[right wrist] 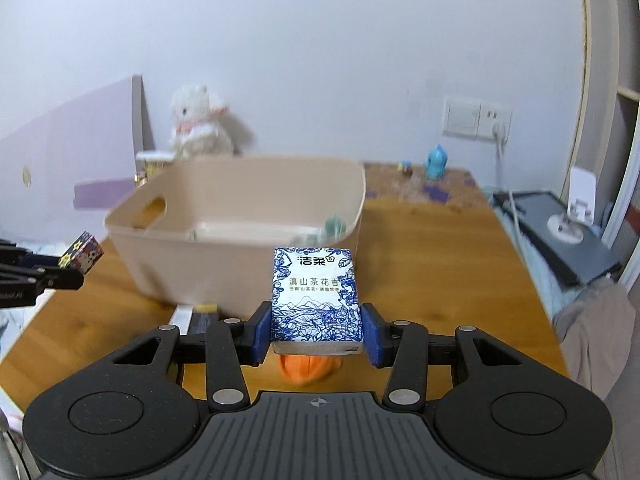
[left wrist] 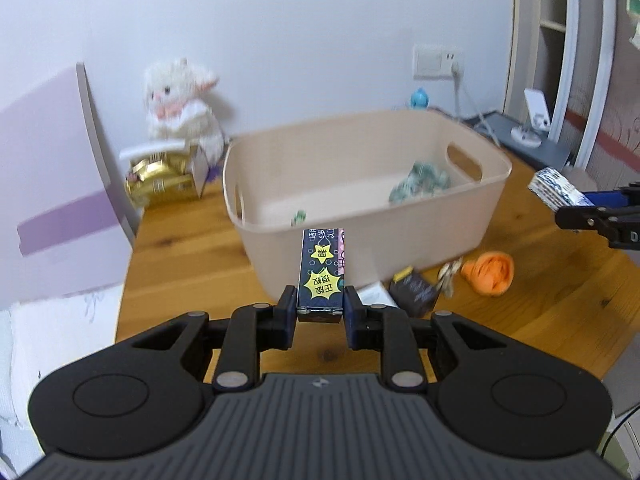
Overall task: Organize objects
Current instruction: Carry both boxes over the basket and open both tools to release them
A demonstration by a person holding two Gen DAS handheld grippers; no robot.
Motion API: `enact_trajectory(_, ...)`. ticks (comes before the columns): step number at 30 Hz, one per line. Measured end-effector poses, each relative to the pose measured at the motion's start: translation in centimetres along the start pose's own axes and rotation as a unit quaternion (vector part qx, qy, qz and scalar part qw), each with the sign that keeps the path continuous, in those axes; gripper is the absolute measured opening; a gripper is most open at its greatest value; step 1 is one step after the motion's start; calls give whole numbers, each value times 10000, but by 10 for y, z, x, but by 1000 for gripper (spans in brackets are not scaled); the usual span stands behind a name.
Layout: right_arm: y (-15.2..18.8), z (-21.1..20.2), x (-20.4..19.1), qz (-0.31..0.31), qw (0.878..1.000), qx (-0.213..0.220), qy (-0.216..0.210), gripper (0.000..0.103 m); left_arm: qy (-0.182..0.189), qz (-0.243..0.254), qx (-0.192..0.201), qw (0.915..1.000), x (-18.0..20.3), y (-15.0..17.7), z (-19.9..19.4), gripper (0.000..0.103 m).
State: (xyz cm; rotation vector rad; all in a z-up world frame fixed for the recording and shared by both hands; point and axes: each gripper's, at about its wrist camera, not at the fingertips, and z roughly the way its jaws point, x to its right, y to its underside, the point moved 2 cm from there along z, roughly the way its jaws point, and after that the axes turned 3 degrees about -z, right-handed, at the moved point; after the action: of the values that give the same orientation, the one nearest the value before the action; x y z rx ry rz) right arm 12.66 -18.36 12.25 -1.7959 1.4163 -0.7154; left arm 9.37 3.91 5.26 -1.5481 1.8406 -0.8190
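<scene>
So both tongs are loaded mid-carry: the left tongs [left wrist: 321, 305] are clamped on a dark little box [left wrist: 323, 268] and the right tongs [right wrist: 317, 334] squeeze a blue-and-white tissue pack [right wrist: 316, 296], both held in the air just short of the beige bin [left wrist: 360, 196]. Next it looks like each needs to clear the rim and let go inside, where some greenish stuff (too blurry to name) already sits. An orange toy [left wrist: 490, 272] and a small black packet [left wrist: 412, 288] remain on the wooden table [left wrist: 180, 248], with a plush bunny [left wrist: 180, 104] against the white wall.

Blurred greenish items [left wrist: 420, 182] inside the basket [left wrist: 360, 236]; orange toy [right wrist: 308, 368] half hidden.
</scene>
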Motion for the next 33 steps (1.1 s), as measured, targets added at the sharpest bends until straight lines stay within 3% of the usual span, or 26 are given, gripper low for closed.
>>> enact_trajectory(6,-26,2,4,1,9995,306,1,43,-30,-42,290,9996,9,-26,-7,26)
enact_trajectory(12,-50,17,2,-52,9990,443,-84,43,-210,-116,427,9988,15,-53,17,26)
enact_trajectory(23,-71,74,-13,-221,9994,259,-82,43,-461,-176,6,9988,23,-77,102,26)
enact_trajectory(33,-59,128,-23,-496,9986,-187,55,43,-670,-394,-608,9951,21,-66,154,26)
